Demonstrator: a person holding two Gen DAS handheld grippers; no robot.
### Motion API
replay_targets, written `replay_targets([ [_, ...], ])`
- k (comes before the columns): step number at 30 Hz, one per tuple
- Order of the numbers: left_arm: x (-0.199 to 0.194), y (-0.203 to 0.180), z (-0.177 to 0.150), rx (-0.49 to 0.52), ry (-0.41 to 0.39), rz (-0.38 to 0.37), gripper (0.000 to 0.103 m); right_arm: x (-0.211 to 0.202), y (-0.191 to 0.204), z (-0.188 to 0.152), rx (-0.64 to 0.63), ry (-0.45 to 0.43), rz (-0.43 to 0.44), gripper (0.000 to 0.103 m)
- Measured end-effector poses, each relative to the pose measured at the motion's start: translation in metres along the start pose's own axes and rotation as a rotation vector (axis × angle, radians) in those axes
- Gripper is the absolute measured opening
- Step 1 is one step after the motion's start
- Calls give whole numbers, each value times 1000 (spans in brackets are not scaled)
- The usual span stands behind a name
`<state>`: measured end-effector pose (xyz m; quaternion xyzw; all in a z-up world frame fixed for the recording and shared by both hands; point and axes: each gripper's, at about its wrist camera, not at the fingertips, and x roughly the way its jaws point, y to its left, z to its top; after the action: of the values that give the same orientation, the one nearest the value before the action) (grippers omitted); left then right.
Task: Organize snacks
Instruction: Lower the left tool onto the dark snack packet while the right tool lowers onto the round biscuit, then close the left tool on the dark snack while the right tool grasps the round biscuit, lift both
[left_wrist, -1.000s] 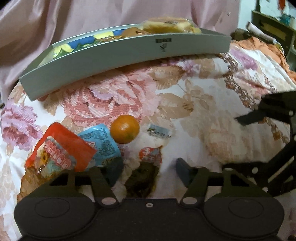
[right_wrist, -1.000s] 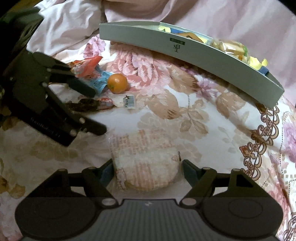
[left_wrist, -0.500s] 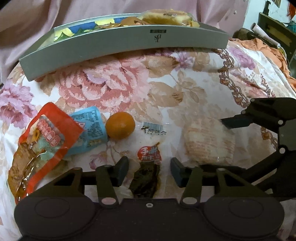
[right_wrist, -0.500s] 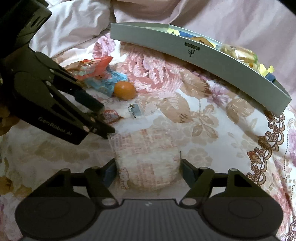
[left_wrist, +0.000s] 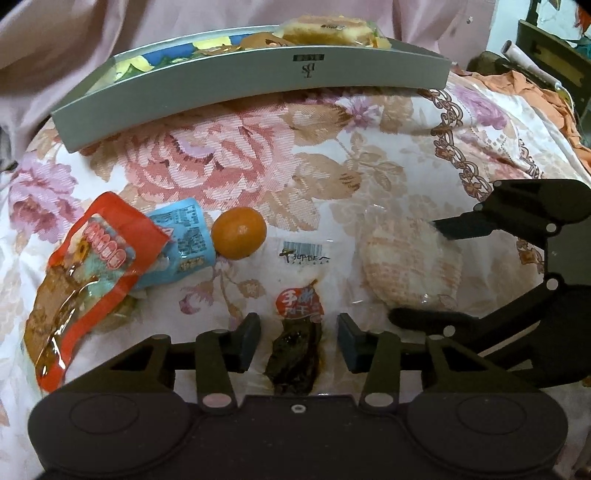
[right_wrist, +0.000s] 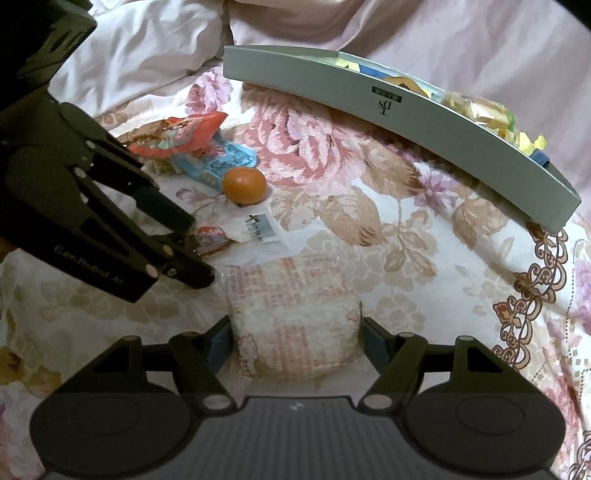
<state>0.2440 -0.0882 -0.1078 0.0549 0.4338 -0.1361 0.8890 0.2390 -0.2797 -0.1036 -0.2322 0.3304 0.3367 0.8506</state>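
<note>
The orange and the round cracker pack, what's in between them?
Between the orange and the cracker pack lies the clear top of a dark snack's wrapper, with a barcode label. The left wrist view shows it best.

Left claw (right_wrist: 192, 247): "Gen Robot AI", prob.

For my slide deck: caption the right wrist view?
Open right claw straddling a wrapped rice cracker on floral bedding.

Glossy plastic wrappers (left_wrist: 88, 273); woven floral cloth (left_wrist: 236, 158); matt grey tray (left_wrist: 258, 79)
</note>
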Motion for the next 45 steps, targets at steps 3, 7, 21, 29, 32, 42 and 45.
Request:
replay_targets([
  [3, -5, -7, -1, 25, -7, 41, 46, -2, 3, -1, -3, -15, -5, 75],
  [7, -13, -9, -4, 22, -19, 67, 46, -5, 16, 0, -68, -44, -24, 75],
  [21, -50, -7, 1, 2, -142, 163, 46, -17, 44, 0, -296, -144, -211, 74],
  [29, -77, -7, 17, -46, -279, 167, 46, -35, 34, 3, -227, -280, -274, 74],
  [32, -89, -7, 27, -52, -327, 172, 47, -41, 30, 4, -195, -332, -299, 75],
  [42, -118, 0, 61, -74, -451, 227, 47, -61, 23, 7, -94, -500, -396, 75],
  [45, -123, 4, 72, -84, -478, 241, 47, -63, 17, 12, -55, -534, -418, 75],
])
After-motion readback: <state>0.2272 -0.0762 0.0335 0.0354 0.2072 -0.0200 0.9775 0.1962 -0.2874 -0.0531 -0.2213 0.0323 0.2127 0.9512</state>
